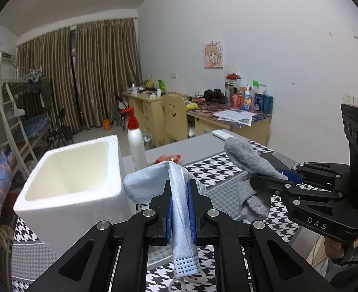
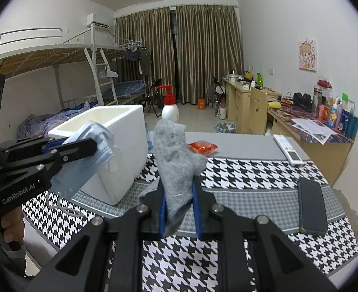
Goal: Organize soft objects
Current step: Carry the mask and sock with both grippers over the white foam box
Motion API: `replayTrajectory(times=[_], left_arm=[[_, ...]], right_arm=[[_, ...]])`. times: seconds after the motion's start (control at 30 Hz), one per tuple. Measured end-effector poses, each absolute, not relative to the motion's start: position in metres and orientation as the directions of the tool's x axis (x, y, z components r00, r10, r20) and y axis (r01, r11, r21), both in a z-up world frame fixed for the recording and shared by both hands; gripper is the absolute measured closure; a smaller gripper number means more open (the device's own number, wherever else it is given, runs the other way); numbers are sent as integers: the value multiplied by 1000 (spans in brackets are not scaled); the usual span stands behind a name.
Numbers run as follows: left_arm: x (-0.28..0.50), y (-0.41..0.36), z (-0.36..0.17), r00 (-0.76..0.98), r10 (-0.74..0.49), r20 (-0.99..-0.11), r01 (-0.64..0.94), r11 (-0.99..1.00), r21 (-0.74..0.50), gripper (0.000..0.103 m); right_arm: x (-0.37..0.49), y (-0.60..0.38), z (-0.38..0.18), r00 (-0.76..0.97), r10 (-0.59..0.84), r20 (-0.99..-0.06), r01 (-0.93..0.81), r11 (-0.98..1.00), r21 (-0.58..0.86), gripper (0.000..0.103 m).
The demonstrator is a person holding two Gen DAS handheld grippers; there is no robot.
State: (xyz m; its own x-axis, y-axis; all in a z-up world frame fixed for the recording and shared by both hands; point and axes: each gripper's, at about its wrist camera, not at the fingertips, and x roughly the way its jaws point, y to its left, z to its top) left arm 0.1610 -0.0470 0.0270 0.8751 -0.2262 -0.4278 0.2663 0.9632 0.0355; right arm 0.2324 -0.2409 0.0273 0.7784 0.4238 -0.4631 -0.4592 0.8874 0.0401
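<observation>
Right now we have both soft things lifted clear of the tabletop (image 2: 240, 143). Our left hand-held gripper (image 1: 180, 187) is clamped tight on a pale blue face mask (image 1: 179, 209), its blue pads squeezing the bunched fabric; the mask folds over above the jaws and its printed end with the ear loops hangs below them. Seen from the right wrist, that same left hand-held gripper (image 2: 91, 146) sits at nine o'clock, the face mask (image 2: 86, 160) draping down from it just in front of the white foam box (image 2: 123, 150).

Our right hand-held gripper (image 2: 179, 189) is closed on a grey sock (image 2: 176, 155), the jaws only slightly apart with the cloth pinched between them; the sock stands up above the jaws at about twelve o'clock and a short end droops below. From the left wrist the right hand-held gripper (image 1: 264, 177) reaches in from three o'clock with the grey sock (image 1: 249, 170) flopping over both sides of its tips.

The foam box (image 1: 76, 182) stands open-topped at nine o'clock of the left view, on the houndstooth cloth (image 2: 252, 170). Behind it rises a white pump bottle (image 2: 169, 107) with a red top. A red snack packet (image 2: 202, 147) lies at one o'clock, a white remote (image 2: 288, 149) at two o'clock, and a dark phone (image 2: 311, 206) at three o'clock.
</observation>
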Motion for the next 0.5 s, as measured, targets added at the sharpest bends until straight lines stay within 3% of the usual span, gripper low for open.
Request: replayTrajectory(times=[0.5], left_arm=[[165,-49,46,902,-220,-373,257,965,51,91]], right_arm=[[239,-238,46,796,435,-420,-468,883,29,81]])
